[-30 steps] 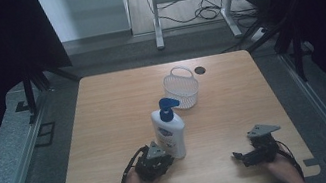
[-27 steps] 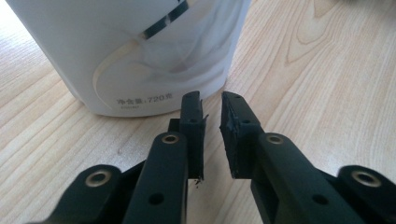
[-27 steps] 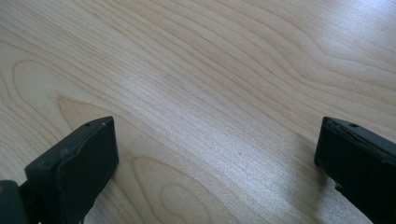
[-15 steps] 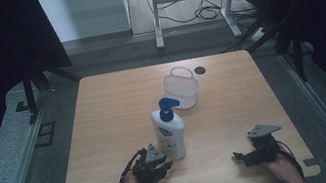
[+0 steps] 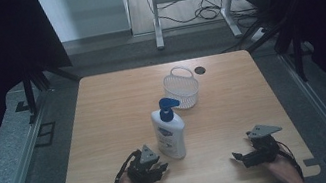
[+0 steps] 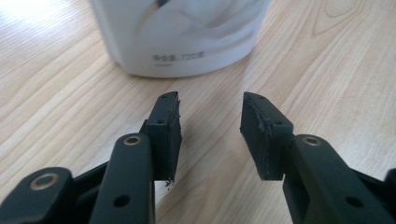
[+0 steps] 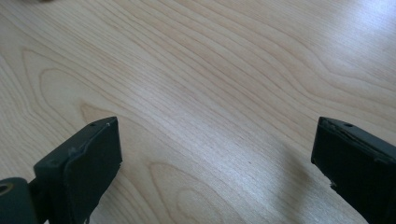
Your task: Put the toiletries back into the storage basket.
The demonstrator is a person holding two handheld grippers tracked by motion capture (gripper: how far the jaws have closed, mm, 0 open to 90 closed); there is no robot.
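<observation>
A white pump bottle (image 5: 170,133) with a blue pump head stands upright near the middle of the wooden table (image 5: 106,127), toward the person's side. The left gripper (image 5: 160,167) lies low on the table just in front and to the left of the bottle's base; its jaws have just been opening and now stand apart with only bare wood between them, the bottle (image 6: 182,35) close ahead of the tips but not touched. Beyond the bottle, a little to its right, stands a white wire basket (image 5: 181,88) with a handle loop, and past that a small dark round hole (image 5: 199,70) sits near the table's far edge. The right gripper (image 5: 237,158) rests near the table's front right corner, well apart from the bottle, its jaws spread wide over bare wood. Nothing stands between the left gripper and the bottle.
</observation>
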